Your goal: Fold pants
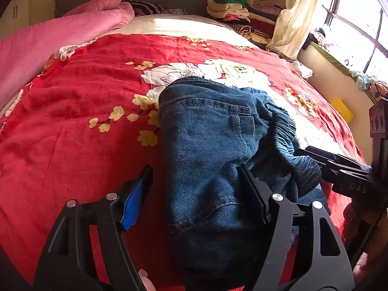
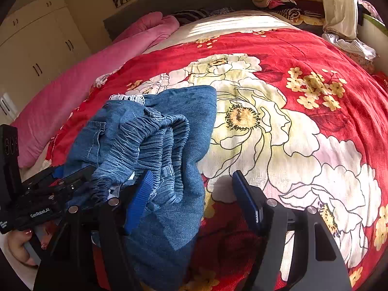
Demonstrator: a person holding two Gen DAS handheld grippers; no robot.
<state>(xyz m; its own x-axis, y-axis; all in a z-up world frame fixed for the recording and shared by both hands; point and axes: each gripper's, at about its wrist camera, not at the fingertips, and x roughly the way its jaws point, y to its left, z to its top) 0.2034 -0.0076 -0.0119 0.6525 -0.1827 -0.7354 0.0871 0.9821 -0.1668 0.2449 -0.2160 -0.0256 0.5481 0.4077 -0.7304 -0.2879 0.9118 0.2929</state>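
Blue ribbed pads line our gripper fingers. We count two grippers and one pair of denim pants (image 1: 213,145).

Left gripper (image 1: 196,194): fingers spread wide, straddling the folded denim; the right finger (image 1: 252,194) touches the cloth, the left pad (image 1: 135,198) sits off the fabric over the red bedspread (image 1: 72,121). Nothing is clamped.

Right gripper (image 2: 191,194): fingers also wide apart. The left pad (image 2: 140,194) lies against the gathered elastic waistband (image 2: 155,140); the right finger (image 2: 245,198) is over the floral print, clear of the denim. No grip on the cloth.

Both grippers point up the bed, side by side, low over the blanket; each shows at the edge of the other's view.

Pants lie bunched on the bedspread near its near edge, waistband toward the right gripper.

Surroundings: one pink quilt (image 1: 48,38) along the left, one stack of folded clothes (image 1: 232,12) at the headboard, one cream curtain (image 1: 295,17) by the window (image 1: 359,24).
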